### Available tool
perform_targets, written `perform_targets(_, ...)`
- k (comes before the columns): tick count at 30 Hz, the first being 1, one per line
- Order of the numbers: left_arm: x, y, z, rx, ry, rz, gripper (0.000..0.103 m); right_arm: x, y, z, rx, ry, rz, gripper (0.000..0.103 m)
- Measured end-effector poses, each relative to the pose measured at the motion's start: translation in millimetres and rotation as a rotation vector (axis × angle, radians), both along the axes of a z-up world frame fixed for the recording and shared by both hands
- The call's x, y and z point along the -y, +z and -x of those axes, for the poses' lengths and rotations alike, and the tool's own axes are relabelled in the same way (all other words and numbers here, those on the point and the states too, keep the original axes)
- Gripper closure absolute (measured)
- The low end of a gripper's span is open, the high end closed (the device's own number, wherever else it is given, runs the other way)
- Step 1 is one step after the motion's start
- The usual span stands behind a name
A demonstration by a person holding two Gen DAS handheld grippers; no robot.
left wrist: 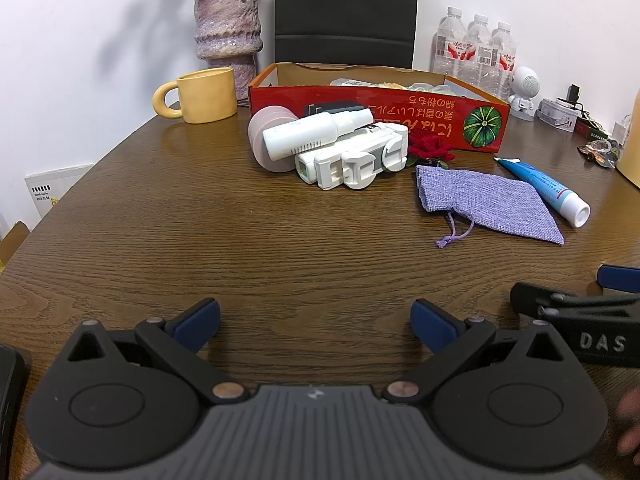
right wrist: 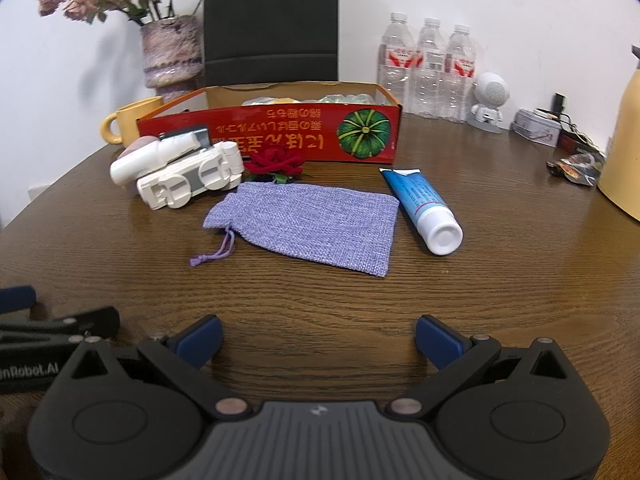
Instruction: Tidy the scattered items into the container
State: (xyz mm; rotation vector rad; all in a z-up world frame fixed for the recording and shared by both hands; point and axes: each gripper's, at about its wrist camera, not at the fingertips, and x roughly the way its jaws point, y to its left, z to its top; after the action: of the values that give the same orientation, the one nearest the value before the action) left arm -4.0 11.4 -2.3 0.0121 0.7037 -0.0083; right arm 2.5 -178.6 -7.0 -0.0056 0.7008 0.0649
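Left gripper [left wrist: 315, 322]: hovering low over the wooden table [left wrist: 200, 248], jaws spread wide, holding nothing. Right gripper [right wrist: 318, 338]: sitting alongside it, likewise gaping and empty. Lilac drawstring pouch [right wrist: 312, 224]: lying flat mid-table, cord trailing toward the grippers. Blue-and-white tube [right wrist: 424, 208]: resting just right of the pouch, cap nearest. White folding gadget [left wrist: 356, 158]: sitting left of the pouch, a white bottle [left wrist: 308, 134] leaning across it against a pink disc [left wrist: 260, 136]. Red fabric rose [right wrist: 276, 164]: lying against the box front. Red pumpkin-print cardboard box [right wrist: 280, 132]: standing open behind them, already holding wrapped items. Yellow mug [left wrist: 200, 94], vase [left wrist: 228, 32], water bottles [right wrist: 428, 68]: standing farthest back.
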Motion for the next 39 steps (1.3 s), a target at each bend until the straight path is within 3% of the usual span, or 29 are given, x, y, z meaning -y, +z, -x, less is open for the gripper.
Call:
perform_targets(5, -2, 22, -17, 0.063, -0.160, 0.058, 0.000, 8, 5, -6, -0.032, 0.005, -0.006, 0.000)
perform_targets(7, -2, 39, -34, 0.132, -0.197, 0.022, 0.000, 20, 21, -10, -0.025, 0.002, -0.028, 0.008)
perform_targets(9, -2, 48, -65, 0.183, -0.246, -0.050, 0.000, 34, 42, -16, 0.039, -0.022, -0.046, 0.007)
perform_targets(12, -5, 43, -121, 0.118, -0.243, -0.136, 0.000, 48, 57, -46, 0.081, -0.025, -0.020, 0.004)
perform_targets(16, -16, 36, -149, 0.073, -0.275, -0.111, 0.003, 62, 41, -98, -0.005, -0.082, 0.010, 0.030)
perform_targets(18, -21, 35, -155, 0.066, -0.284, -0.111, 0.019, 67, 31, -110, -0.040, -0.067, -0.014, 0.035)
perform_targets(19, -21, 36, -154, 0.065, -0.276, -0.129, 0.027, 68, 26, -114, -0.054, -0.061, -0.018, 0.040)
perform_targets(21, -21, 39, -151, 0.048, -0.261, -0.169, 0.052, 68, 19, -119, -0.072, -0.064, -0.017, 0.051)
perform_targets(23, -19, 41, -148, 0.034, -0.263, -0.179, 0.062, 67, 15, -119, -0.054, -0.066, -0.018, 0.057)
perform_targets(24, -17, 41, -147, 0.030, -0.269, -0.182, 0.062, 67, 14, -119, -0.047, -0.066, -0.020, 0.069)
perform_targets(25, -16, 40, -145, 0.030, -0.277, -0.178, 0.066, 66, 14, -118, -0.043, -0.061, -0.023, 0.072)
perform_targets(32, -14, 44, -116, 0.046, -0.268, -0.102, 0.076, 64, 28, -99, -0.013, -0.018, -0.037, 0.073)
perform_targets(35, -23, 56, -80, 0.077, -0.230, -0.018, 0.079, 65, 52, -69, 0.067, -0.013, -0.027, 0.073)
perform_targets(39, -34, 53, -29, 0.046, -0.240, 0.147, 0.084, 60, 70, -10, 0.113, 0.064, -0.050, 0.073)
